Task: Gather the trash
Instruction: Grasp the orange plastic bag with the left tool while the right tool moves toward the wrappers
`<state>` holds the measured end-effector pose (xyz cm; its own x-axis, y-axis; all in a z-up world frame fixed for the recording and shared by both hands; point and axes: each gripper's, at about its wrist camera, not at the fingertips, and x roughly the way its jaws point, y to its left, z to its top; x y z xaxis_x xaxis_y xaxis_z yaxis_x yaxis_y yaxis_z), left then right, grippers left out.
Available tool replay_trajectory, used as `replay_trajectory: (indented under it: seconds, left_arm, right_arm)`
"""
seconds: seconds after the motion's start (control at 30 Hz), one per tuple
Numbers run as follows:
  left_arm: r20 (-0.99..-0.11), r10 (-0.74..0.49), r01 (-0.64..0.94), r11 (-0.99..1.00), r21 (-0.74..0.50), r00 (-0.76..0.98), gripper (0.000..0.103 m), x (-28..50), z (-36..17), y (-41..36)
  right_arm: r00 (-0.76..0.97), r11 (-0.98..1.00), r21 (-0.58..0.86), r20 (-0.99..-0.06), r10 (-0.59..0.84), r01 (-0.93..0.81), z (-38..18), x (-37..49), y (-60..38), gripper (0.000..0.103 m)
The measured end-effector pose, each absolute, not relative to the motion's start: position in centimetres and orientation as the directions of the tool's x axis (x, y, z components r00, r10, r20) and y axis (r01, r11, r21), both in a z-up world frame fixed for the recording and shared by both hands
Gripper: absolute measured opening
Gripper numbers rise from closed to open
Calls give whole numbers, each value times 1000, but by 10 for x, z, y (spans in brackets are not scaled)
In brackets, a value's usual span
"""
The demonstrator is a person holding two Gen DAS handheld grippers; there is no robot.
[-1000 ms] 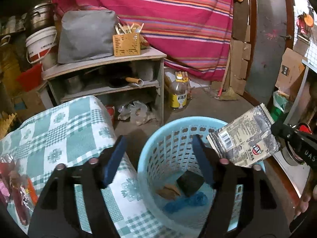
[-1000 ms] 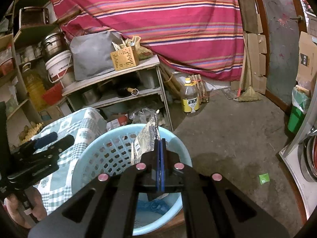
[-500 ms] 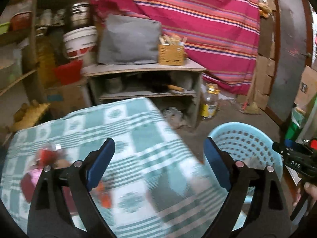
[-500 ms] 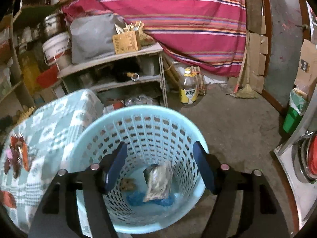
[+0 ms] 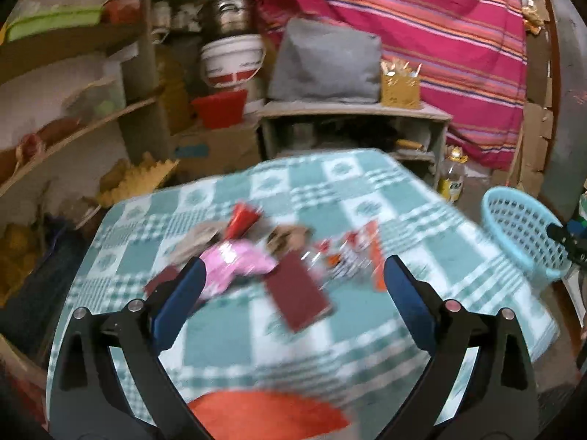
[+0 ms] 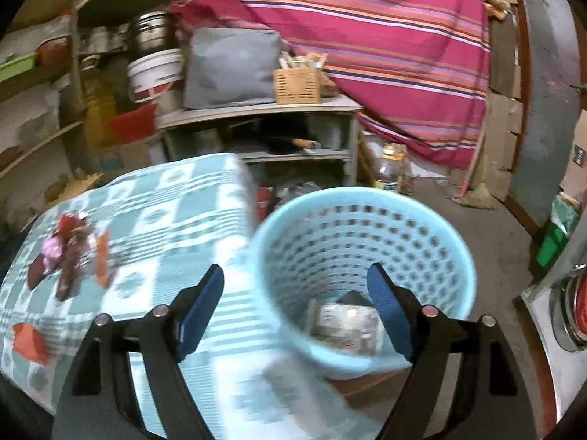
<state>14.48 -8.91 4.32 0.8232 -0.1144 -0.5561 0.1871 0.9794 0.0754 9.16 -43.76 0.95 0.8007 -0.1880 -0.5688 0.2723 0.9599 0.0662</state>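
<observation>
Checked cloth (image 5: pixel 341 198) edge beside basket (image 6: pixel 352 198); both tools opening, empty.

1 blue basket (image 6: pixel 361 253), lower right, with 1 silver wrapper (image 6: pixel 346 324) visible inside. 1 checked tablecloth (image 5: pixel 367 205). Wrapper pile (image 5: pixel 279 260) mid-frame: roughly 6 pieces, blur blocks exact count. 1 white bucket (image 5: pixel 232 59), upper centre.

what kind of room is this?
Likely a cluttered home storeroom or back kitchen: open wooden shelves with a steel pot and white plastic bucket, a striped red cloth over a pile, bare concrete floor.
</observation>
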Motion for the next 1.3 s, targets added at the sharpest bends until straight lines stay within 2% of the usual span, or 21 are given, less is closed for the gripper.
replay_trajectory:
  seconds: [0.3, 0.67, 0.73, 0.83, 0.9, 0.97, 1.13, 1.2, 1.3]
  left_arm:
    - [-631, -88, 151, 987, 47, 770, 94, 118, -7, -15]
    - [-693, -105, 151, 988, 6, 713, 92, 98, -50, 19]
    - [-700, -118, 163, 987, -2, 704, 86, 100, -54, 19]
    - [-725, -156, 192, 981, -33, 671, 67, 106, -64, 19]
    - [-718, -149, 196, 980, -17, 680, 65, 106, -66, 18]
    - [-715, -157, 209, 978, -16, 681, 56, 106, -66, 16]
    - [-714, -166, 220, 975, -17, 680, 20, 107, -64, 16]
    - [-715, -172, 219, 975, -27, 677, 11, 109, -63, 18]
    - [-718, -179, 218, 975, -40, 672, 8, 111, -62, 20]
  right_arm:
    - [803, 981, 72, -587, -104, 180, -12, 85, -348, 79]
    - [772, 989, 61, -632, -67, 136, -34, 85, -310, 79]
    - [769, 990, 58, -636, -63, 129, -35, 85, -307, 79]
    - [766, 991, 55, -640, -61, 125, -36, 86, -305, 79]
    - [766, 991, 54, -640, -61, 124, -36, 87, -304, 79]
    - [765, 991, 53, -641, -62, 125, -36, 87, -304, 79]
    - [763, 990, 61, -643, -60, 129, -37, 89, -304, 79]
    - [762, 990, 62, -646, -56, 125, -38, 91, -303, 79]
    - [761, 991, 62, -647, -51, 119, -38, 96, -300, 79]
